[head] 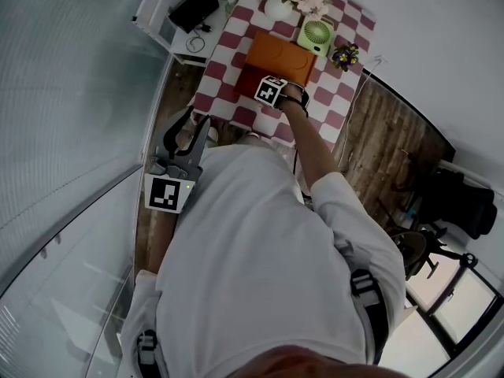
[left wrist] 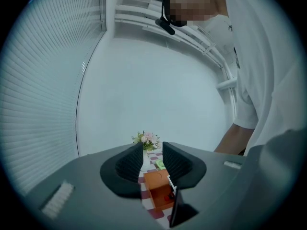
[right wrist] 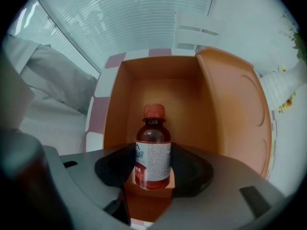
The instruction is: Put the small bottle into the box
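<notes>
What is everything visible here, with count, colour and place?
red-and-white checked table: one, top centre of head view
orange box, lid open: one, orange, on the table
small brown bottle with red cap: one, brown, over the box
white vase of pink flowers: one, table's far end
small green fan: one, beside the box lid
purple flowers: one bunch, beside the fan
black device: one, on white side shelf
right gripper: one, grey, shut on the bottle
left gripper: one, grey, open, empty, short of the table

white short-sleeved shirt (head: 260, 266); grey left claw (left wrist: 152, 159) and right claw (right wrist: 152, 153), each with a black-and-white marker cube (head: 270, 91).
</notes>
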